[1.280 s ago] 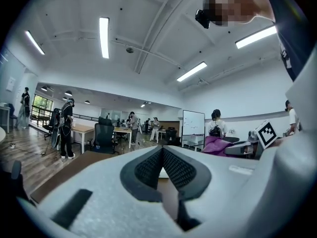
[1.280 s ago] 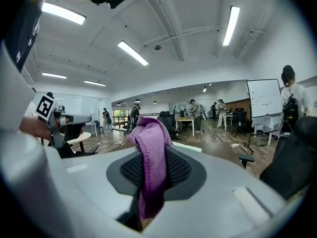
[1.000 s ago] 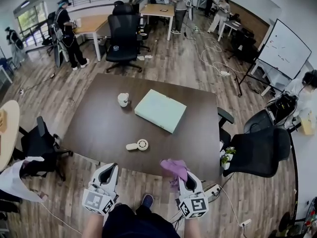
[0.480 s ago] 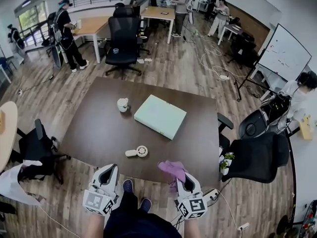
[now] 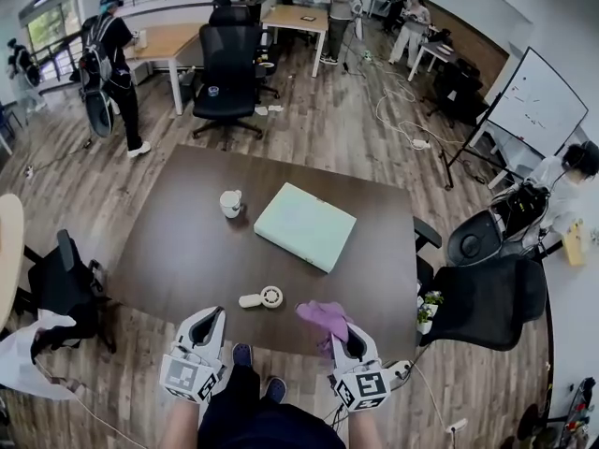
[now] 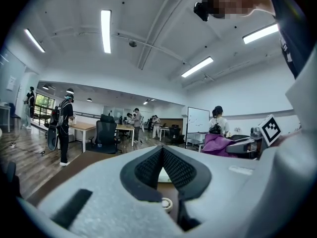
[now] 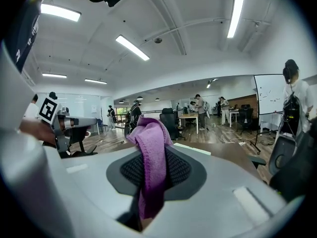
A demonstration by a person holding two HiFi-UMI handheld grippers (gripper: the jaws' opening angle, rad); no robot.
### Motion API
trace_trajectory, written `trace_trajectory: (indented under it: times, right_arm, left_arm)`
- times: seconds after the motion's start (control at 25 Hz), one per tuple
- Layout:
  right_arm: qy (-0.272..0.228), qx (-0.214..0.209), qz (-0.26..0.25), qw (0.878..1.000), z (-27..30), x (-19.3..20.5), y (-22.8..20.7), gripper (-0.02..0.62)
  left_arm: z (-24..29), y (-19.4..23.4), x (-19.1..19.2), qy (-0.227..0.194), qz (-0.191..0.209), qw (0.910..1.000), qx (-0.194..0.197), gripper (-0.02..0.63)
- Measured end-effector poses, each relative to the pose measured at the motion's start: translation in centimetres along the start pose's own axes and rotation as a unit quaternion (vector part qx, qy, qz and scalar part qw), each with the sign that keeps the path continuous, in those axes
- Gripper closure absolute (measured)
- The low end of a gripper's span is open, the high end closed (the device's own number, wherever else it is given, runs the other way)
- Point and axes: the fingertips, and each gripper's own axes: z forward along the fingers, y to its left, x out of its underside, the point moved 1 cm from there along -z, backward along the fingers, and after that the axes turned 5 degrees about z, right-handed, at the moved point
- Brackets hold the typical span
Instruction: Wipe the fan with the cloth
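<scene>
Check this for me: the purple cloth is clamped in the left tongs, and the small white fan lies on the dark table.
Not quite: the purple cloth is clamped in the right tongs, as the right gripper view shows. The small white fan does lie on the dark table.

This is an open-plan office: a wood-plank floor (image 5: 328, 129) carries a dark brown rectangular table (image 5: 187, 241) in the near middle, with black swivel office chairs (image 5: 227, 64) and light wooden desks (image 5: 164, 40) at the far side. A white whiteboard on a black stand (image 5: 538, 101) is at the right. Long ceiling strip lights (image 6: 106, 31) run overhead, and people (image 5: 344, 3) stand around the far desks.
</scene>
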Motion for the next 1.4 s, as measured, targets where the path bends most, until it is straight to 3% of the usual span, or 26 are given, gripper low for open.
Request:
trace_trajectory:
  times: [0.64,0.96,1.2,1.32,1.4]
  right_arm:
    - [-0.009,0.044,0.012,0.999,8.7,-1.8,1.4,0.520]
    - [-0.002,0.052,0.026,0.998,9.8,-1.2,1.2,0.520]
    - [0.005,0.028,-0.001,1.000,10.8,-1.9,0.5,0.520]
    - [0.012,0.023,0.010,1.000,10.9,-1.3,-0.2,0.520]
    - [0.016,0.018,0.029,0.999,11.2,-0.7,-0.6,0.520]
  left_arm:
    - [5.7,6.8,1.9,0.016,0.030,0.9958,0.085,0.611]
    - [7.9,6.8,2.6,0.018,0.067,0.9901,0.121,0.611]
    - [9.4,5.8,8.6,0.103,0.136,0.9762,0.134,0.611]
    - [9.8,5.0,12.1,0.143,0.134,0.9687,0.152,0.609]
    - [10.0,4.1,14.5,0.182,0.133,0.9562,0.186,0.508]
